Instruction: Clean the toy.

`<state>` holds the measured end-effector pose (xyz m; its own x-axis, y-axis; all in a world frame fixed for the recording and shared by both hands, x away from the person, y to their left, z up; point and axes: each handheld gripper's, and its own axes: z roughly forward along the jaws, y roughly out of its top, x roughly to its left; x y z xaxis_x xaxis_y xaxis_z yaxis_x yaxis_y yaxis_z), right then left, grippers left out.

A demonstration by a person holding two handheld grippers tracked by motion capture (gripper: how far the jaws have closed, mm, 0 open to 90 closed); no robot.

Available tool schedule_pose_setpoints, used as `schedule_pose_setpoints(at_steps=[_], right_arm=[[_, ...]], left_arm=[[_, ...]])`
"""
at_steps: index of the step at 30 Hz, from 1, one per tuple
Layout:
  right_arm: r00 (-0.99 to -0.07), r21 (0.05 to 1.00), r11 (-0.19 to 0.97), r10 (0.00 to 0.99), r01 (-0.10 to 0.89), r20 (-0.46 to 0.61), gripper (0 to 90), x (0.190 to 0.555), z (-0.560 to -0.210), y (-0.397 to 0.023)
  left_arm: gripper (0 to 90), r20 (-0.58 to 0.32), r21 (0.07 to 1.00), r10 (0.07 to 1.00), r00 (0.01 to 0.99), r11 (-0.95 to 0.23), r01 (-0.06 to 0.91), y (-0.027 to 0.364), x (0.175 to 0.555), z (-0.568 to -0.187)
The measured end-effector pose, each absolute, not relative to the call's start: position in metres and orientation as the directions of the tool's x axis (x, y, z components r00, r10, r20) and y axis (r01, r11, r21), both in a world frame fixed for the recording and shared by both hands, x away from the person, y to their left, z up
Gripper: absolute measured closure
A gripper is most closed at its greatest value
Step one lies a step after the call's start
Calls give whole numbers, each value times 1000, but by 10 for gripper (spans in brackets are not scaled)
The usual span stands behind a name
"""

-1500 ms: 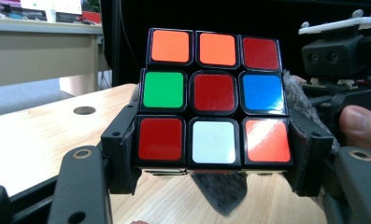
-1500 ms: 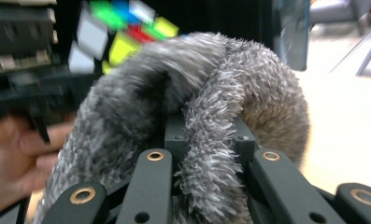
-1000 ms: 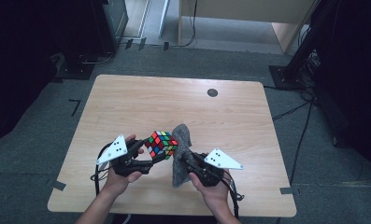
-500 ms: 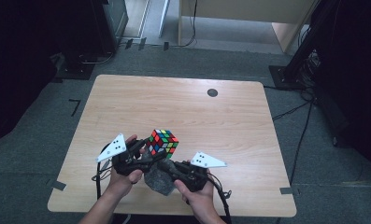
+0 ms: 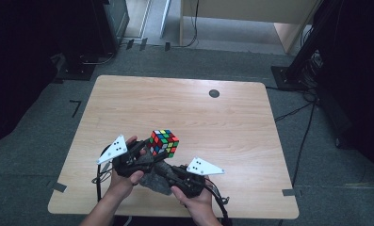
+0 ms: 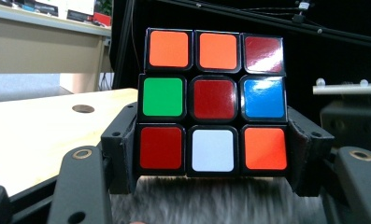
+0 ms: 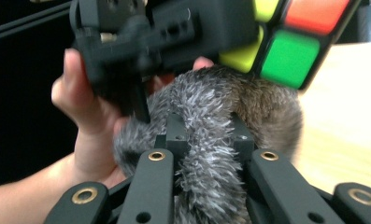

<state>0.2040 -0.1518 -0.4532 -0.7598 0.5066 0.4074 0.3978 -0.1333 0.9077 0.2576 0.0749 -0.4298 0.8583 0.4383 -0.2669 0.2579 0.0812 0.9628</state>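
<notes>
A scrambled puzzle cube [image 5: 164, 142] is held a little above the wooden table [image 5: 199, 113] near its front edge, and my left gripper [image 5: 151, 149] is shut on it. In the left gripper view the two jaws clamp the lower sides of the cube [image 6: 214, 100], and grey fur [image 6: 211, 200] shows just below it. My right gripper [image 5: 165, 170] is shut on a grey furry cloth [image 5: 152, 181]. In the right gripper view the cloth [image 7: 211, 116] bulges between the jaws and lies under the cube [image 7: 286, 51] and against the left hand.
A small dark round hole [image 5: 214, 93] sits in the table's far right part. Tape marks the front corners [image 5: 290, 192]. Cables trail from both grippers over the front edge. Black stands and cables [image 5: 312, 61] are on the floor at the right.
The right gripper has moved left and slightly down with the furry cloth. The cloth stood upright to the right of the cube before and is now tucked under it. The left gripper stayed still.
</notes>
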Motion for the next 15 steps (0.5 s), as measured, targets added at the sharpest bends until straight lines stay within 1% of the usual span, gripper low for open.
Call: schedule_pose_setpoints(at_steps=[2, 5, 7, 9, 12, 15], right_arm=[[-734, 904, -165, 535, 395, 419, 777, 208, -451, -164], [-666, 888, -224, 595, 401, 450, 778, 211, -455, -178], [-645, 884, -225, 614, 410, 456, 777, 213, -458, -179], [-679, 885, -186, 580, 427, 450, 772, 211, -458, -170], [-753, 910, -104, 528, 401, 392, 770, 204, -455, -153], [-748, 922, -109, 553, 372, 367, 771, 204, -449, -157]], left_arm=[[341, -286, 958, 437, 853, 112, 264, 79, 259, -428], [342, -299, 954, 440, 847, 130, 269, 83, 261, -427], [341, -301, 954, 445, 844, 127, 273, 83, 261, -428], [341, -298, 954, 442, 846, 114, 276, 81, 261, -429], [341, -265, 963, 451, 852, 73, 261, 75, 259, -431], [341, -259, 964, 452, 853, 74, 254, 74, 258, -430]])
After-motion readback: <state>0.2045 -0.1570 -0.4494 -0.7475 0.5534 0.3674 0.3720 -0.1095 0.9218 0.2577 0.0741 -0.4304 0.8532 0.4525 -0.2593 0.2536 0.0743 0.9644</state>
